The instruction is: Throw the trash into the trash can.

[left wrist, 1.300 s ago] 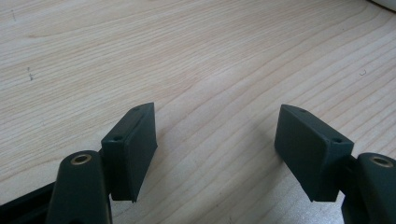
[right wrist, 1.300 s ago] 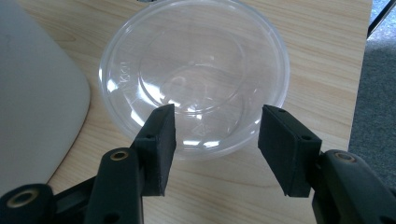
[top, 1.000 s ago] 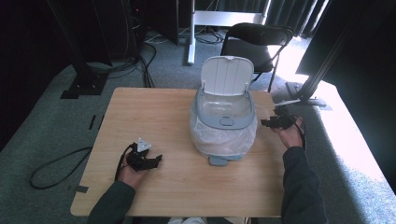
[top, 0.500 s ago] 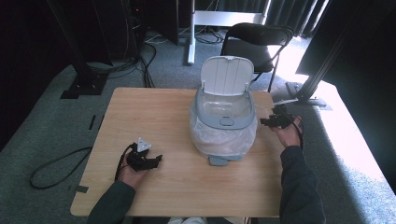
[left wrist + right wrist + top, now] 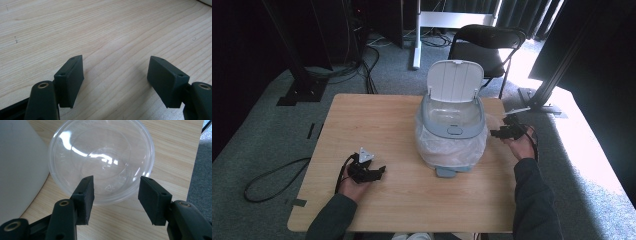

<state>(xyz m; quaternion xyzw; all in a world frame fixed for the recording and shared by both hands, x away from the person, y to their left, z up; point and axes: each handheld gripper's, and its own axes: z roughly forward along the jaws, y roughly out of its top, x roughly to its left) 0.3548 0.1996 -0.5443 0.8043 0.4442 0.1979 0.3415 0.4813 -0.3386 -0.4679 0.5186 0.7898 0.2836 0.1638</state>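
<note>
From the high view, my right gripper (image 5: 504, 131) hovers beside the lidded bin (image 5: 452, 127); my left gripper (image 5: 373, 172) idles, jaws apart over bare table (image 5: 105, 30). In the right gripper view, open jaws straddle the clear plastic bowl (image 5: 101, 157), seemingly untouched; its thin rim could slip or buckle when pinched.

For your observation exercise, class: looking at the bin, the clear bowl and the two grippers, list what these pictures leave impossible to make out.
- Clear bowl: in the right gripper view, whether the right gripper touches its rim; the jaws cover the near edge.
- Bin: in the high view, its contents; the liner bag and glare hide them.
- Left gripper: in the high view, too small to judge jaw spacing.
- Bowl's embossed mark: too faint to read.
</note>
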